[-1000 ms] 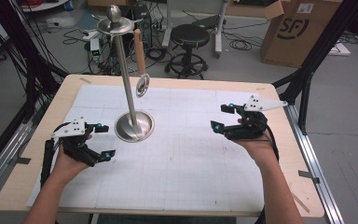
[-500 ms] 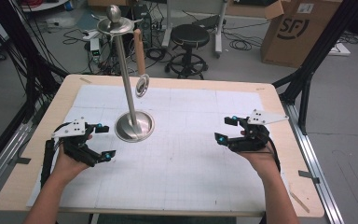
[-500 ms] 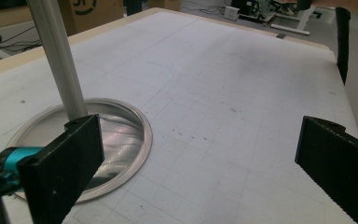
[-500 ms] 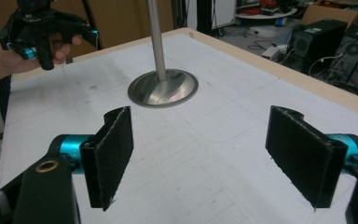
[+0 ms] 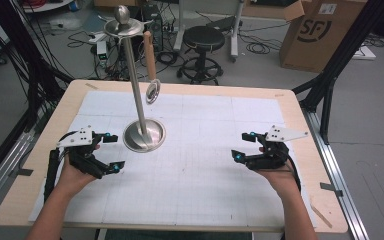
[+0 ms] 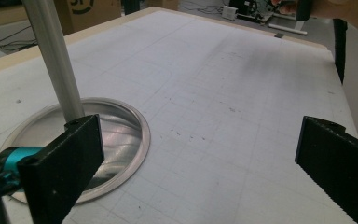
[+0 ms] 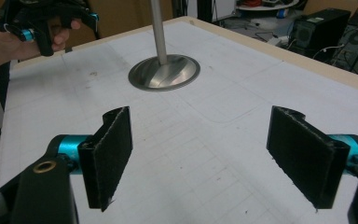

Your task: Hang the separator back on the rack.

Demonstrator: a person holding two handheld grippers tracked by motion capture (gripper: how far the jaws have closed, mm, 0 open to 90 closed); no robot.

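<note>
The metal stand (image 5: pixel 141 107) rises from its round base (image 5: pixel 144 135) left of the table's (image 5: pixel 290 107) middle, a wooden-handled strainer (image 5: pixel 151 75) hanging off its top disc. Our left gripper (image 5: pixel 109 151) sits just beside the base, our right gripper (image 5: pixel 245 146) well apart from it; both jaws gape, empty. We judge a careless nudge on the pole could topple the stand and swing the strainer off.
</note>
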